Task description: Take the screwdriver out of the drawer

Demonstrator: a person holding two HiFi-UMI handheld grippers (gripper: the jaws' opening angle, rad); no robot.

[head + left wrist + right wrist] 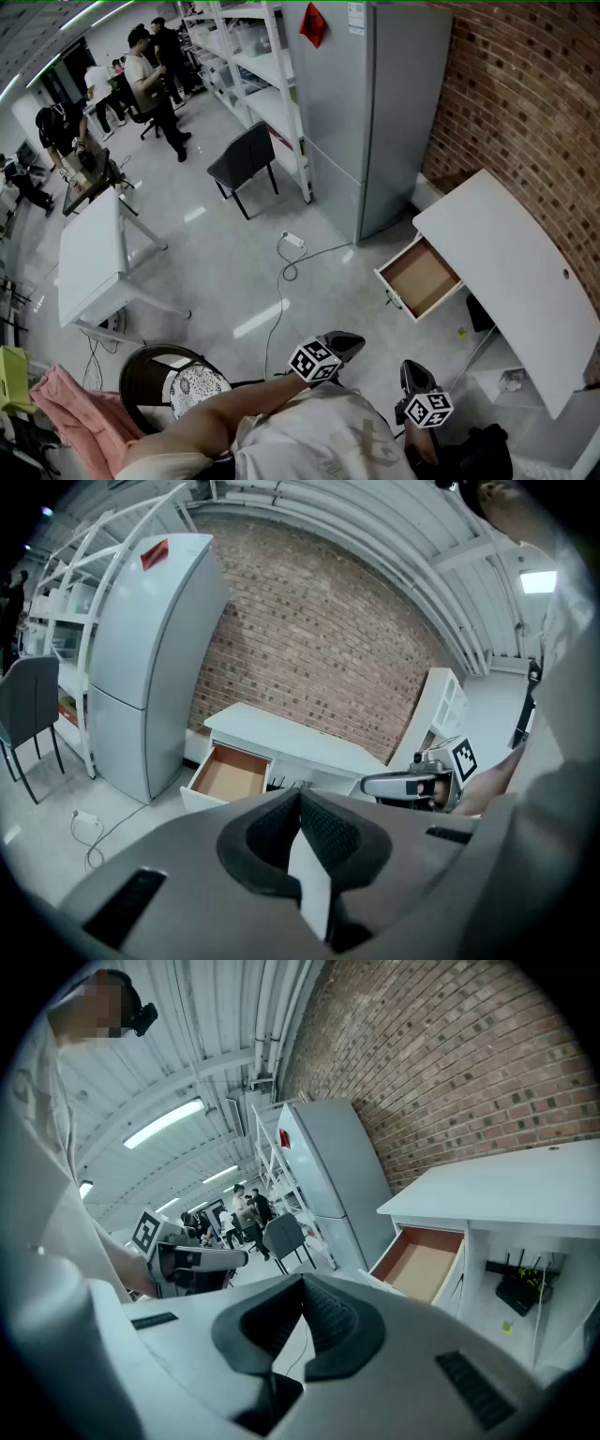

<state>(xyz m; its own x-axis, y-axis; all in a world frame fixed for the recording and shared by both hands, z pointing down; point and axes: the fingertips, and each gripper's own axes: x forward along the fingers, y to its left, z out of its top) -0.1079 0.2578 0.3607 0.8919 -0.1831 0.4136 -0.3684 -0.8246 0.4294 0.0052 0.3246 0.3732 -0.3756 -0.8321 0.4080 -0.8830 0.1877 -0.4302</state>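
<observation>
The wooden-lined drawer (420, 278) of the white desk (525, 272) stands pulled out, and its inside looks bare; I see no screwdriver in any view. Both grippers hang low near my body, well short of the drawer. My left gripper (352, 342) is shut with nothing in it, its jaws (300, 797) pressed together. My right gripper (411, 369) is also shut and empty, jaws (302, 1283) meeting. The drawer (228, 773) shows ahead in the left gripper view, and the drawer (419, 1267) shows to the right in the right gripper view.
A grey fridge (375, 103) stands left of the desk against the brick wall. A power strip with its cable (292, 240) lies on the floor, with a dark chair (246, 161) beyond it. A white table (89, 258) is at left. A router (517, 1290) hangs under the desk. People stand far back.
</observation>
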